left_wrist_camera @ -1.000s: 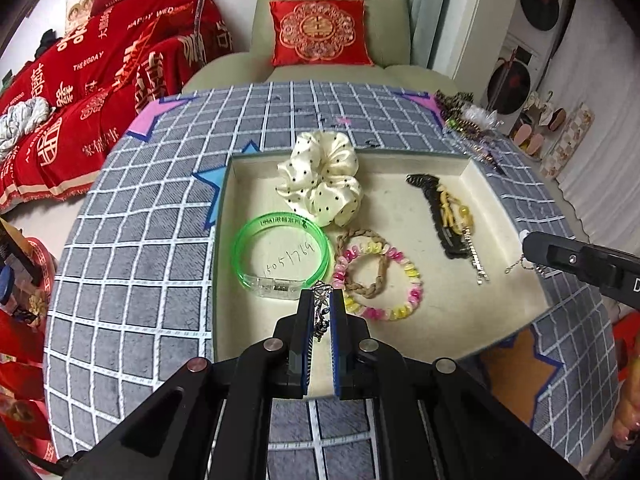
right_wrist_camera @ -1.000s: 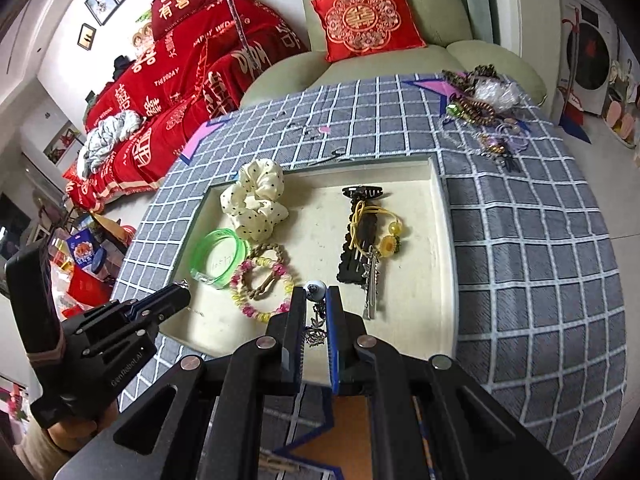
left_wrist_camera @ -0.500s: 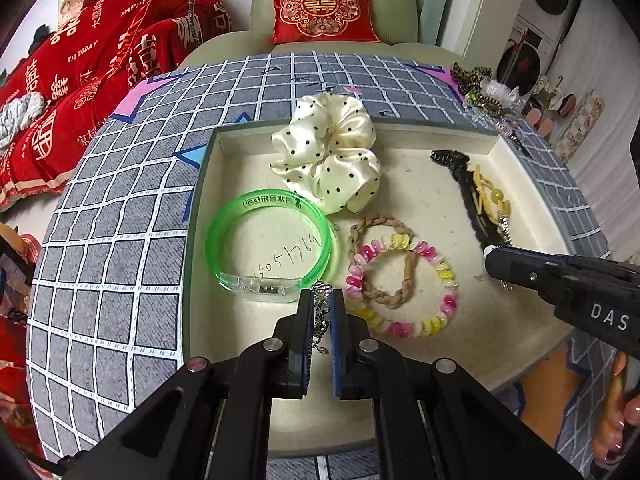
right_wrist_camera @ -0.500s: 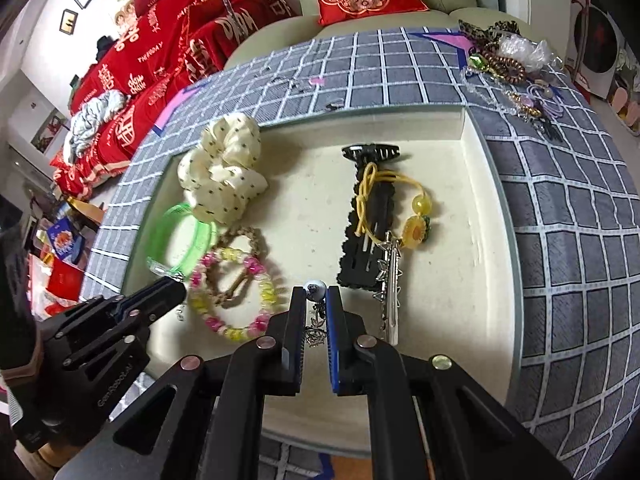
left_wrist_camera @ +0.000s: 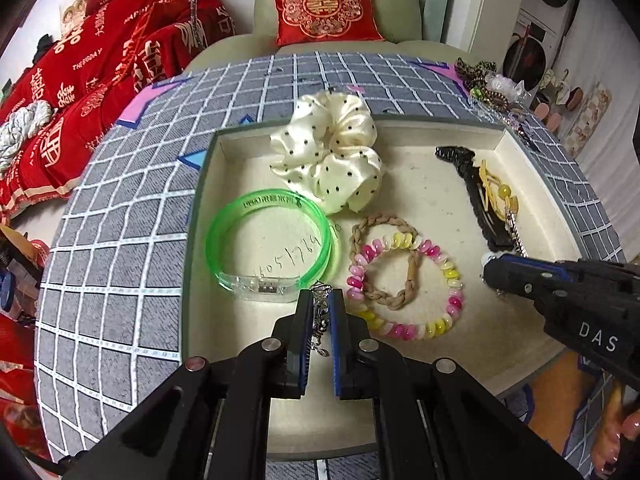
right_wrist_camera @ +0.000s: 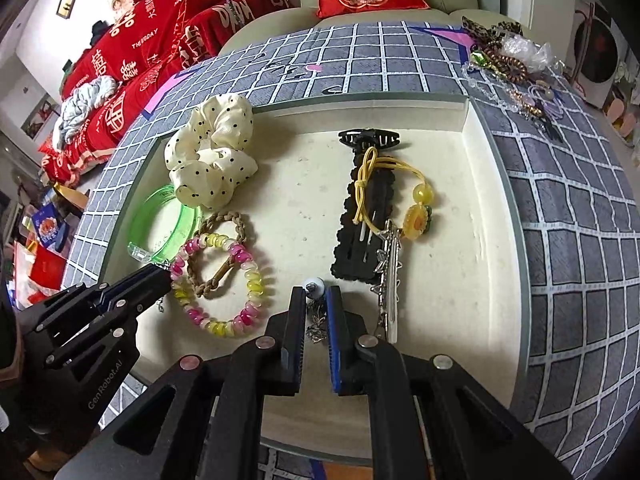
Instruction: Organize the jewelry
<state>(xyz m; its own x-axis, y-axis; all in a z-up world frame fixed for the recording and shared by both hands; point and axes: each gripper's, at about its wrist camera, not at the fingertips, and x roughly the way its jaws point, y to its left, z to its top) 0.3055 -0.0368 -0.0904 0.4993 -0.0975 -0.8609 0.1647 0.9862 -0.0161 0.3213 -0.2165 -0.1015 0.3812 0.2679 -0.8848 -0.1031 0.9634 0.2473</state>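
Both grippers lowered over tray (left_wrist_camera: 500, 142); chain (left_wrist_camera: 320, 312) pinched between jaws.

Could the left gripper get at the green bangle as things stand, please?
Probably not yet: the left gripper sits right beside the green bangle with nothing between, but its jaws are shut on a small silver piece.

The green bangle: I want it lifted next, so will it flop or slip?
The green bangle holds a round hoop shape, so probably stiff. Its glossy clear plastic looks slippery to pinch. Lying flat in the tray, it shouldn't roll.
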